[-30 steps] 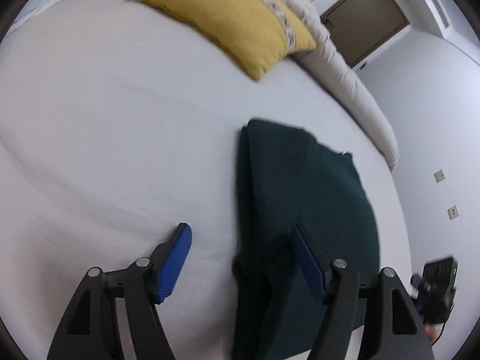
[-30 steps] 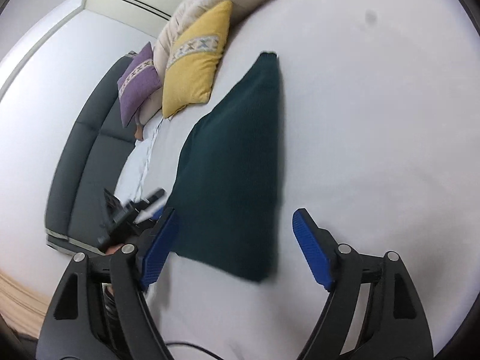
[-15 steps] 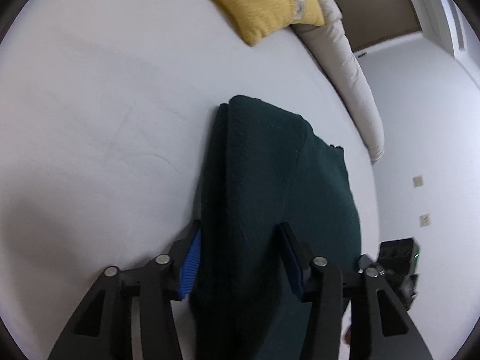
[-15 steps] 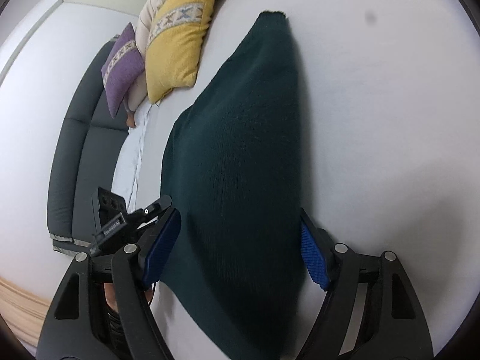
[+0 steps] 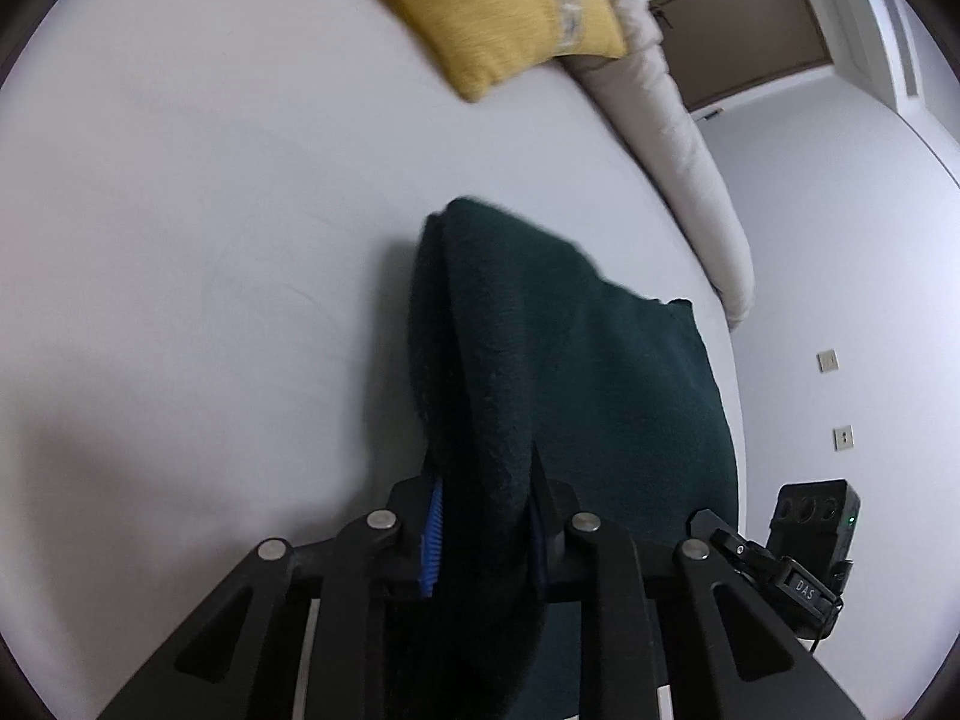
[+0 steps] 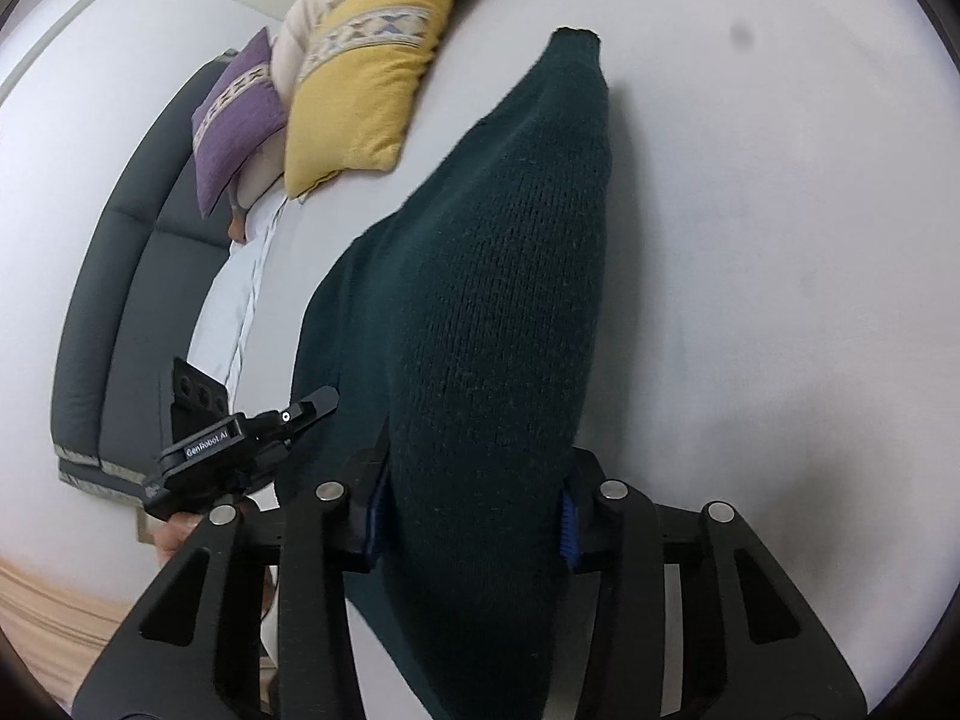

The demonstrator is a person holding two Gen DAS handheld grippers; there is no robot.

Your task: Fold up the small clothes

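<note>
A dark green knitted garment lies folded lengthwise on the white bed. My left gripper is shut on its near left edge, and the cloth bunches up between the blue pads. In the right wrist view the same garment runs away from me toward the pillows. My right gripper is shut on its near right end, with a thick fold between the pads. The left gripper body shows at the left of that view, and the right gripper body at the right of the left wrist view.
A yellow cushion and a beige rolled duvet lie at the bed's far side. In the right wrist view a yellow cushion, a purple cushion and a dark grey sofa stand at the left.
Both grippers moved in onto the near end of the garment and closed from wide open to shut on it. The cloth now bunches up between the pads.
</note>
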